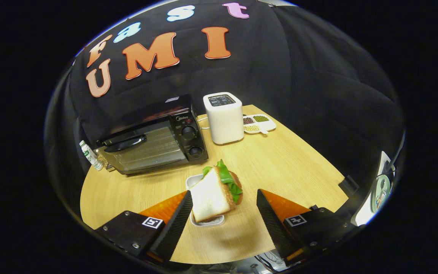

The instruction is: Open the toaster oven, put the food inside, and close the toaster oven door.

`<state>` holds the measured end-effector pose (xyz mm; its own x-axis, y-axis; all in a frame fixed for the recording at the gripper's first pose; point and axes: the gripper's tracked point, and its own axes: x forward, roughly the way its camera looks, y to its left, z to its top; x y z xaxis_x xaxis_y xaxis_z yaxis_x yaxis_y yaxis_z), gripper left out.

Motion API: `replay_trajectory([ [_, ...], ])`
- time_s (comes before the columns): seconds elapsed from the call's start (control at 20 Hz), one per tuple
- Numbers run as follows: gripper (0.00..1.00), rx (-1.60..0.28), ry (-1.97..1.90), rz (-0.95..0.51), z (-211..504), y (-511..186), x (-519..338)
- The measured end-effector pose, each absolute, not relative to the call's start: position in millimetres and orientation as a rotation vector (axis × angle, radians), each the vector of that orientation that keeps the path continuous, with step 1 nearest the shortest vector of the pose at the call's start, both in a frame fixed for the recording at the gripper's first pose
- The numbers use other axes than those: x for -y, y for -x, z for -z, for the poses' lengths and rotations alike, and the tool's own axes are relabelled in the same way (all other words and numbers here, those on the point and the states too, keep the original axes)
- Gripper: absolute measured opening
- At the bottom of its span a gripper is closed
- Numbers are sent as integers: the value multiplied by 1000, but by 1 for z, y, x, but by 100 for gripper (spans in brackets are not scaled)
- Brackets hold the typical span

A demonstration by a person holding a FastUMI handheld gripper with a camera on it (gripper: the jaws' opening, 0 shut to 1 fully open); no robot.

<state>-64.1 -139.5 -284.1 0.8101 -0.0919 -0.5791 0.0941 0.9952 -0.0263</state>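
The gripper (224, 207) hangs above the near part of the table (280, 167), tilted down toward it, its two fingers spread wide with nothing clamped; the sandwich (217, 190) sits between them, closer to the left finger (175, 224), whose tip looks to touch or just overlap the bread, though contact cannot be told for sure; the right finger (270, 219) stands well apart from it; the sandwich, white bread with green lettuce showing at its far edge, rests in a small white dish (194, 180); beyond it the black toaster oven (154, 139) stands with its door closed, handle along the top of the glass and two knobs on its right side; just beside it to the right is a white toaster (223, 118), and past that a divided tray of beans (259, 123); a small bottle (91, 155) stands at the oven's left; the wooden tabletop is round-edged and bare to the right of the sandwich; black cloth closes the booth behind.
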Motion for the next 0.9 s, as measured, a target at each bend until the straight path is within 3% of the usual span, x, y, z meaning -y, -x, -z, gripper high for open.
replay_trajectory([
  [0.2, 100, -645, 8, 102, 290, 53, 144],
  [0.35, 100, -595, 71, -22, 276, 35, 98],
  [0.55, 100, -657, 51, -182, 315, 25, 32],
  [0.75, 100, -633, 22, -211, 311, 24, 27],
  [0.9, 100, -541, 6, -146, 273, 22, 79],
])
